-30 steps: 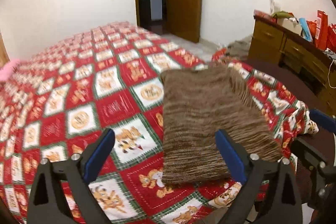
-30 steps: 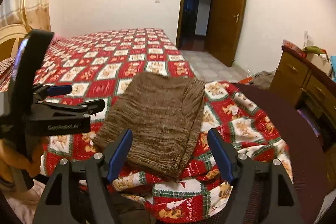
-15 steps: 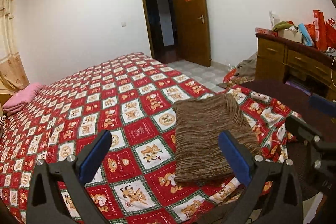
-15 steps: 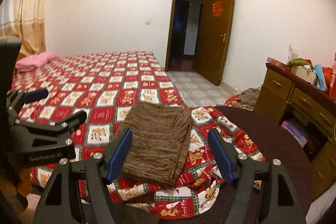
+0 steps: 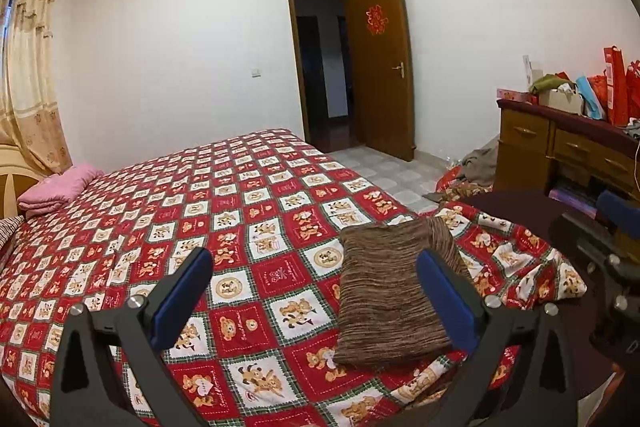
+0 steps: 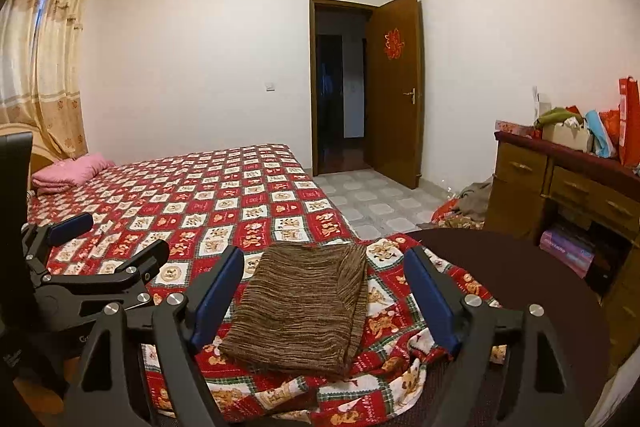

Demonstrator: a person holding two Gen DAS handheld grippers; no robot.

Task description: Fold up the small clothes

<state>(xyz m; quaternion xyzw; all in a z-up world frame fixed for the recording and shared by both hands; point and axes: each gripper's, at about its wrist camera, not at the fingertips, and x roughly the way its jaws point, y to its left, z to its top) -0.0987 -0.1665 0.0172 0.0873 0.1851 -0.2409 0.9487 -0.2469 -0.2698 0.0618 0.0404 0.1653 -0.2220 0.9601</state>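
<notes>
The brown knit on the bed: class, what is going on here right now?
A person holds a pair of tongs in each hand above a bed with a red patchwork bedspread. The brown knit garment lies folded into a neat rectangle near the bed's corner. Neither the left tongs nor the right tongs grip it; the left are open, the right are opening, with nothing between the pads. The fold looks finished.

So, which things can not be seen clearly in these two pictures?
- Brown folded garment, left wrist view: right edge hidden by the left gripper.
- Dresser, both views: cut off by the right edge.
- Room behind the open door: too dark.
- Bags on the dresser: print too small.
</notes>
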